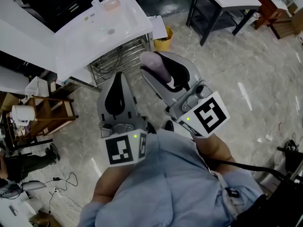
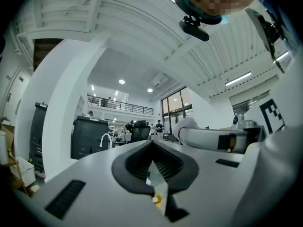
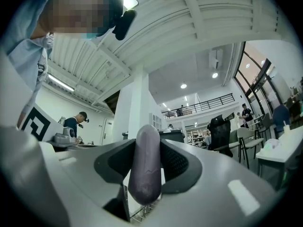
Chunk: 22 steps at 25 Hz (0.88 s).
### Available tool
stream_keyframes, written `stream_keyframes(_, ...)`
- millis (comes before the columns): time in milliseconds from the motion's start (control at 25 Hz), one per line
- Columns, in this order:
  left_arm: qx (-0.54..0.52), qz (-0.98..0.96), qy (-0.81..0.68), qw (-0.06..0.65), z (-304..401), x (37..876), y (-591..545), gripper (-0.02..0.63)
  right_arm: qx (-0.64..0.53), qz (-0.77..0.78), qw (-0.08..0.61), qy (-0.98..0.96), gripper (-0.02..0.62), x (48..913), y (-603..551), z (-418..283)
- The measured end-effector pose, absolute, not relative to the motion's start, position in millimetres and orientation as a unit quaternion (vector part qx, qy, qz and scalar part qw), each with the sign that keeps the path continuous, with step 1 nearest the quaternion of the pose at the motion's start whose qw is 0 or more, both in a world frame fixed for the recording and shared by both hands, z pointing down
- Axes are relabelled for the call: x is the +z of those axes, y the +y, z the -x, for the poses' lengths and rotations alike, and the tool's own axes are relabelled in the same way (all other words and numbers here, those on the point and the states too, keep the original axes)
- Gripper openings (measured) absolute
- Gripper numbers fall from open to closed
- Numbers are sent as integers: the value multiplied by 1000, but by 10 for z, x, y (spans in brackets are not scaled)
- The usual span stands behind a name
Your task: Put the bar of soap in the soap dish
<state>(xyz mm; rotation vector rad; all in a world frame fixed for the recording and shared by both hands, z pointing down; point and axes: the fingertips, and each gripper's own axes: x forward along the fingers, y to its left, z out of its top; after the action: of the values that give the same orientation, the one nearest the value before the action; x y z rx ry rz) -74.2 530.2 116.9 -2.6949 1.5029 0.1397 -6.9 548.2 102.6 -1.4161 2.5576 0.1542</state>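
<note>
Holding the bar of soap (image 3: 145,167), which one?
Right hand-held gripper (image 3: 147,143), jaws clamped on its sides, one end poking out, well apart from the white surface (image 1: 75,51).
And the left hand-held gripper (image 2: 152,145)?
Jaws together, nothing between them.

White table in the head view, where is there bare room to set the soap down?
Most of the white table is bare: the whole stretch between the soap dish at its far edge and the near edge. Crowded: the wire rack beneath, and the wooden shelves to the left.
</note>
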Motion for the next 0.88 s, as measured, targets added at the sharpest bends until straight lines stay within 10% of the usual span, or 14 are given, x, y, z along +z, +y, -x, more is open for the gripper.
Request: stream_keyframes(880, 18, 870, 493, 5, 380, 1427, 5281, 5, 32, 495, 111, 861, 152, 1150, 5498, -604)
